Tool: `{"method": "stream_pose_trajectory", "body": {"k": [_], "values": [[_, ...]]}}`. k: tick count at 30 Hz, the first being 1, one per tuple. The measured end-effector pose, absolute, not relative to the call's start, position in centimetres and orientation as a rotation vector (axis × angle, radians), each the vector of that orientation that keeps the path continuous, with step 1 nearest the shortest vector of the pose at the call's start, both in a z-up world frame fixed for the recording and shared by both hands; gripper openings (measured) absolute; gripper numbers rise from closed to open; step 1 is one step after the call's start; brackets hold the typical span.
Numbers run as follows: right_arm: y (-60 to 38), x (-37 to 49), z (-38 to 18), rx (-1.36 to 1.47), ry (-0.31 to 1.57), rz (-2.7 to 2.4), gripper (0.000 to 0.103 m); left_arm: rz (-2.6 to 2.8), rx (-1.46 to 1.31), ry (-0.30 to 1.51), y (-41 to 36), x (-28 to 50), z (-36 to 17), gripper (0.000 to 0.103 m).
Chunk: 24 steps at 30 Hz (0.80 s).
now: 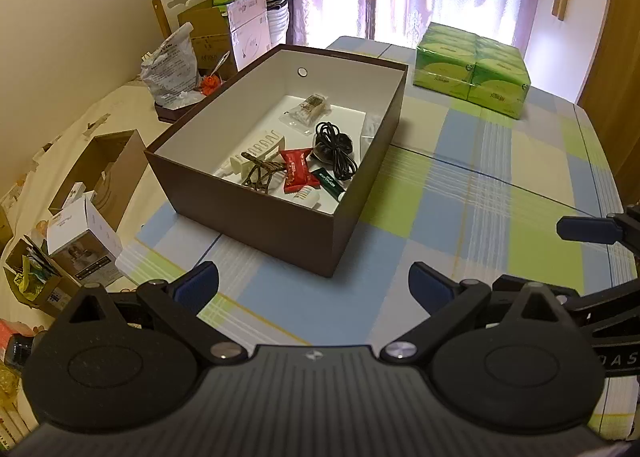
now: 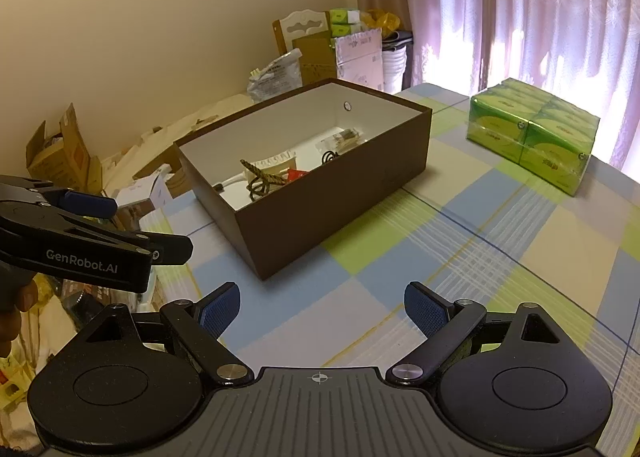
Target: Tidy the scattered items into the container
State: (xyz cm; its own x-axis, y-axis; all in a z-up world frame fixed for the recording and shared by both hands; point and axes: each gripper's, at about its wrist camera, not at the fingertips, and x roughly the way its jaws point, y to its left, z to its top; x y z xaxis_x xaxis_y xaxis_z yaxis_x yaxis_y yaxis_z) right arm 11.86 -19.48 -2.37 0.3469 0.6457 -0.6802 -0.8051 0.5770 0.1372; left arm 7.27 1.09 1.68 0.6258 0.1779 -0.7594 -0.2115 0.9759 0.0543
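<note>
The brown box (image 1: 256,217) is set near the middle of the checked table (image 1: 480,217), with its open top reachable from both sides. Inside it are seen a black cable (image 1: 334,147), a red packet (image 1: 298,173), a patterned hair claw clip (image 1: 262,173), a white comb-like piece (image 1: 260,145) and a clear sachet (image 1: 306,113). No loose small item is seen on the table; only a green tissue pack (image 1: 472,71) is left, well apart from the box. The left claw (image 1: 314,281) and the right claw (image 2: 322,307) are both released and empty, held back from the box, so the tidying is judged nearly finished.
</note>
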Motion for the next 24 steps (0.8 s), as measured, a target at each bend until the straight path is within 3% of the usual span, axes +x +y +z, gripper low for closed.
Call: {"method": "stream_pose_trajectory", "body": {"k": [24], "values": [[-20.9, 11.8, -3.0, -0.250, 0.788, 0.936, 0.094, 0.212, -0.026, 0.903, -1.0, 7.0, 0.4, 0.100]]}}
